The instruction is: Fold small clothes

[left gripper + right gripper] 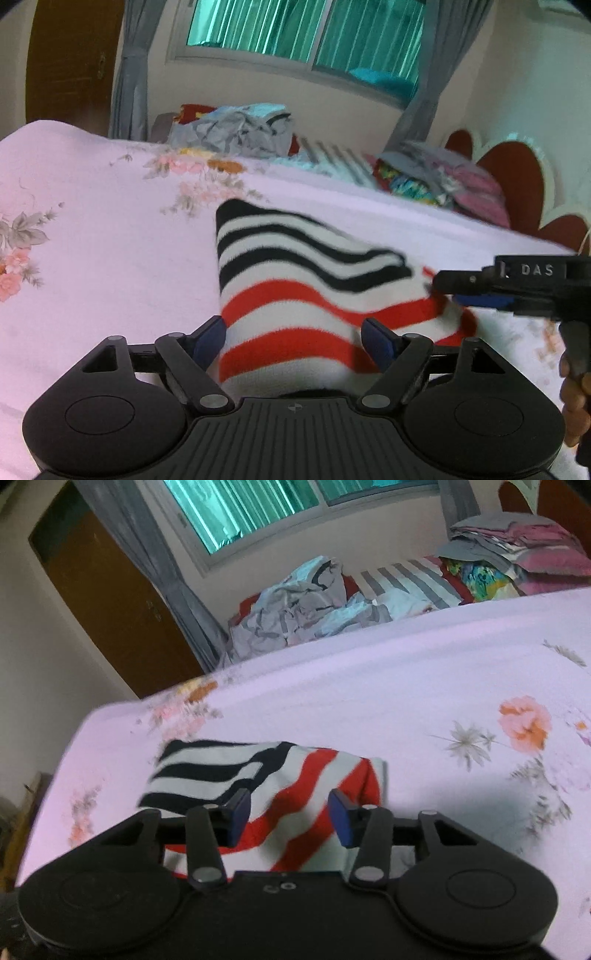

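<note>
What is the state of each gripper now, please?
Left gripper: open, over the striped garment, not gripping it.
Right gripper: open, over the same garment, holding nothing.

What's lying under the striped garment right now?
The striped garment lies folded on the pink floral bedsheet, which shows all around it. Whether anything sits between the fabric and the sheet is covered and cannot be seen.

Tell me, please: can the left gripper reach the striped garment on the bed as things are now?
Probably yes. The left gripper is open, with the striped garment lying directly between its fingers, nothing blocking. The right gripper sits at the garment's far edge, apart.
</note>
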`<move>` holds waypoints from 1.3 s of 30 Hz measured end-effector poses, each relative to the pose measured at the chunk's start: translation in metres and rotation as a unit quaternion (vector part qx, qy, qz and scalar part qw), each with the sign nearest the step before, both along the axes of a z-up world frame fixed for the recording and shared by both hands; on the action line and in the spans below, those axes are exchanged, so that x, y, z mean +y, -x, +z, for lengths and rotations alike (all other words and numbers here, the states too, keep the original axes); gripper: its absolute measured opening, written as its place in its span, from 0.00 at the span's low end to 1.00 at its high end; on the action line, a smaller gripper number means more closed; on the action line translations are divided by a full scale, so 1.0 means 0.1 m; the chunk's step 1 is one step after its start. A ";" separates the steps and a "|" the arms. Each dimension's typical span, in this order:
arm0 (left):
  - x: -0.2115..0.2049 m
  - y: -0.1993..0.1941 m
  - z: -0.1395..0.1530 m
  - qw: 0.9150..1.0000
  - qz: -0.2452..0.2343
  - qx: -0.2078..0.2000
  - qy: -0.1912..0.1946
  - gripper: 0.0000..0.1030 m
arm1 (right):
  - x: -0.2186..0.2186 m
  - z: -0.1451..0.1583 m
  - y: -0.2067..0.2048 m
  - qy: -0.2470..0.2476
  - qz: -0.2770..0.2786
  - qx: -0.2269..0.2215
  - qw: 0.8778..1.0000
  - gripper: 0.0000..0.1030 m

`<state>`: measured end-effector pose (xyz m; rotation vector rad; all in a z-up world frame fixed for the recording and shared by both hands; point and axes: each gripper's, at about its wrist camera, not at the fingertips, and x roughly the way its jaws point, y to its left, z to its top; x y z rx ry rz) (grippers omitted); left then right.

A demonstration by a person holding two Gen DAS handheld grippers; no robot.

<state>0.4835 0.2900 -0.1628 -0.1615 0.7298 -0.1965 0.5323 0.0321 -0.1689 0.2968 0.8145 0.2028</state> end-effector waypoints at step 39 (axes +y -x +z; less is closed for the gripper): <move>0.20 0.92 -0.17 0.997 -0.009 0.075 0.033 0.79 | -0.07 -0.26 1.41 0.075 -0.065 0.034 0.994 0.41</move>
